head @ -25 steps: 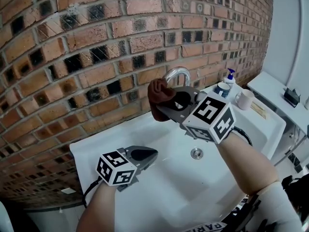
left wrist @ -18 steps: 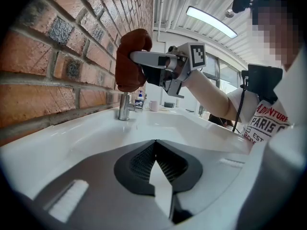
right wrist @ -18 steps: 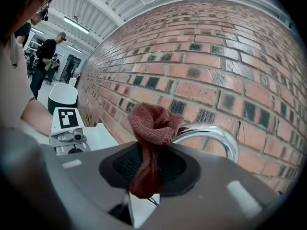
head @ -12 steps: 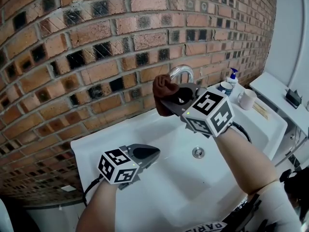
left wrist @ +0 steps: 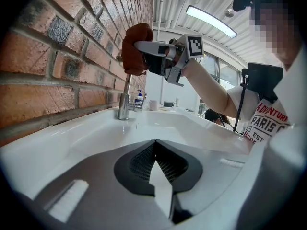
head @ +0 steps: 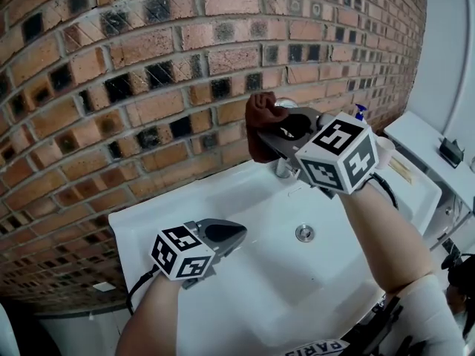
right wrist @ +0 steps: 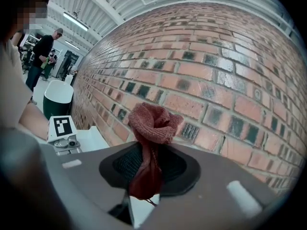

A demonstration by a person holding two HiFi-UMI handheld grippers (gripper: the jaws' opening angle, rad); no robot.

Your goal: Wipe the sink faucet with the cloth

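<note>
Our R gripper (head: 273,134) pinching bunched rust-brown knit cloth (right wrist: 152,122) at top of curved chrome faucet (left wrist: 125,101), L gripper (left wrist: 155,148) jaws together, empty, over glossy white sink (head: 223,199).

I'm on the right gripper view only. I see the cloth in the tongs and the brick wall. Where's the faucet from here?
Observer: In the left gripper view, the cloth is right at the top of the faucet, above its upright stem. I can't confirm that they touch.
Operator: What's the other gripper doing?
Observer: The left gripper is shut and empty. It hovers over the left of the sink, apart from the faucet.
Operator: Anything close by to avoid?
Observer: A soap bottle and a mug stand on the sink's deck, right of the faucet.
</note>
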